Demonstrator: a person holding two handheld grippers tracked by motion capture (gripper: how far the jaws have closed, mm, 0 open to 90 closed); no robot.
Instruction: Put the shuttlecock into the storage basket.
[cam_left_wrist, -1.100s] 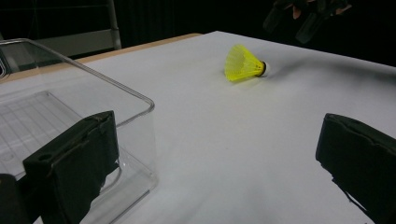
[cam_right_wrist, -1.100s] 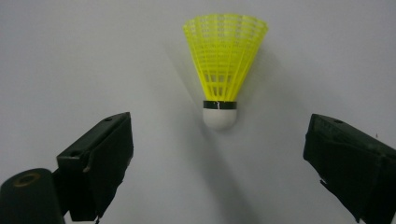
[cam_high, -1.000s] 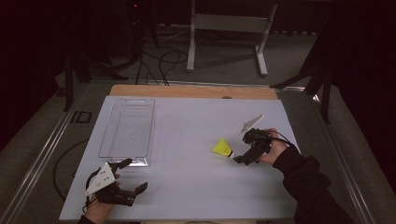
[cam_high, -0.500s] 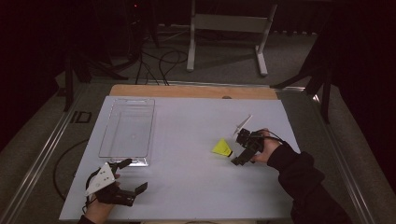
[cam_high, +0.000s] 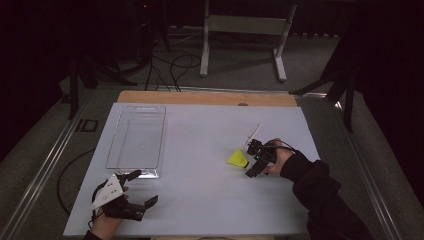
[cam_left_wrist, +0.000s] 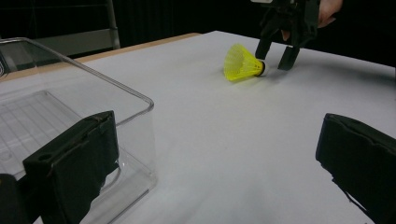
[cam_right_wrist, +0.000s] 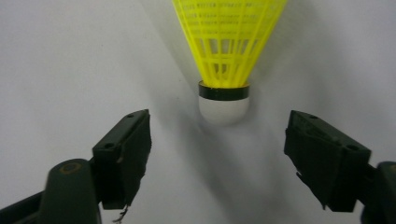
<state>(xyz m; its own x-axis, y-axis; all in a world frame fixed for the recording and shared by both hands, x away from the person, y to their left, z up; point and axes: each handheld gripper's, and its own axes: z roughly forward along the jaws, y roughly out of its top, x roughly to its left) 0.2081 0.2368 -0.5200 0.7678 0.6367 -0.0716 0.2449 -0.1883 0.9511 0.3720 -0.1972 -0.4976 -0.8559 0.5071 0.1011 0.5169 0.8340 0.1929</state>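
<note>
High view: yellow shuttlecock (cam_high: 237, 158) lies on its side on the bench (cam_high: 200, 200), not yet grasped. Right gripper (cam_high: 254, 161) jaws, apart and just closing, flank its cork; left gripper (cam_high: 142, 189) jaws gape near the clear tray (cam_high: 136, 170). Lifting remains.

White table top (cam_high: 200, 200), matte, with a bare wooden strip (cam_high: 200, 97) along its far edge. A yellow shuttlecock (cam_high: 238, 158) lies on its side on the sheet, white cork end toward the right gripper (cam_high: 252, 159) and just ahead of its tips. A clear plastic tray (cam_high: 137, 137) sits flat just beyond the left gripper (cam_high: 142, 187), near corner beside its left-hand jaw.
</note>
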